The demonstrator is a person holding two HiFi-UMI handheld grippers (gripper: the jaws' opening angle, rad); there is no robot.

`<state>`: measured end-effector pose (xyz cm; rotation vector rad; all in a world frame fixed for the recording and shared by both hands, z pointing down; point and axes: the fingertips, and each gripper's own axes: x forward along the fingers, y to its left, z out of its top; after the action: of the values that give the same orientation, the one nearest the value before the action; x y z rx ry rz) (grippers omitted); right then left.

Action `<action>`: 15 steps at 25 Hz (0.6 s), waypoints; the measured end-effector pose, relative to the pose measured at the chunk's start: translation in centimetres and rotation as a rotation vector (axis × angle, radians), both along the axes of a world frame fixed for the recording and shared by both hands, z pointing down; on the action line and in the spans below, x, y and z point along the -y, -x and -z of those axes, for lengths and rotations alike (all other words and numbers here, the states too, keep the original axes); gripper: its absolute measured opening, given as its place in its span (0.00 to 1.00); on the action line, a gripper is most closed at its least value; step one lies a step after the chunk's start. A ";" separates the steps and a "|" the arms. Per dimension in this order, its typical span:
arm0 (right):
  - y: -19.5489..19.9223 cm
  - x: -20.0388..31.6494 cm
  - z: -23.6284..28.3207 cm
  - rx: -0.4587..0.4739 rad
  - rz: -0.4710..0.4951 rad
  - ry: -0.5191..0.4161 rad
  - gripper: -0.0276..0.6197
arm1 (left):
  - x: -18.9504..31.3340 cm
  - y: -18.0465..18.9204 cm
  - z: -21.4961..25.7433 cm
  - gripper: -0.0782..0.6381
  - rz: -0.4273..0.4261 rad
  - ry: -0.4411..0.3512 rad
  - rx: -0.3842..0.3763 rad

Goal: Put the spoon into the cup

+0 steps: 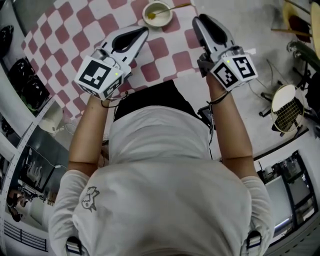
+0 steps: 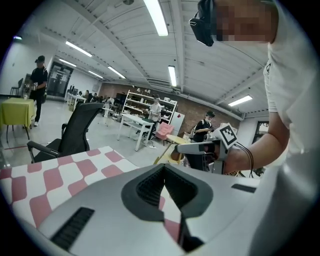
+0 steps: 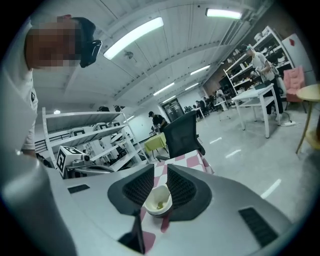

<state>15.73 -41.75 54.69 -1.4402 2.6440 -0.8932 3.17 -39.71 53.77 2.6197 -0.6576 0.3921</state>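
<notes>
A small white cup (image 1: pixel 157 13) stands on the red-and-white checked tablecloth (image 1: pixel 75 30) at the far side. A gold spoon (image 1: pixel 178 7) rests in it, its handle sticking out over the rim to the right. My left gripper (image 1: pixel 144 31) hovers just left of and nearer than the cup, its jaws meeting at the tips (image 2: pixel 164 169), nothing in them. My right gripper (image 1: pixel 199 21) hangs right of the cup near the table's edge. In the right gripper view the cup (image 3: pixel 158 201) shows through a narrow gap between the jaws (image 3: pixel 160 170), which hold nothing.
The cloth-covered table ends just right of the right gripper, with grey floor (image 1: pixel 250 30) beyond. A black office chair (image 2: pixel 75 135) stands past the table's far side. A round wire-topped object (image 1: pixel 287 107) sits on the floor at right. Dark items (image 1: pixel 27 82) line the left.
</notes>
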 end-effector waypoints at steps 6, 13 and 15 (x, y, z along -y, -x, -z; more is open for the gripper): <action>0.0 -2.5 4.1 -0.046 0.041 -0.076 0.13 | -1.7 0.1 3.7 0.13 0.032 -0.065 -0.020; 0.1 -5.5 9.8 -0.093 0.100 -0.182 0.10 | -4.6 -0.1 8.0 0.13 0.047 -0.133 -0.049; 0.0 -6.3 11.5 -0.103 0.108 -0.211 0.10 | -5.2 -0.3 9.7 0.13 0.049 -0.160 -0.058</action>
<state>15.71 -35.43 43.24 -1.3397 2.8121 -0.5378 3.43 -34.54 44.10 2.7476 -0.7613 0.2573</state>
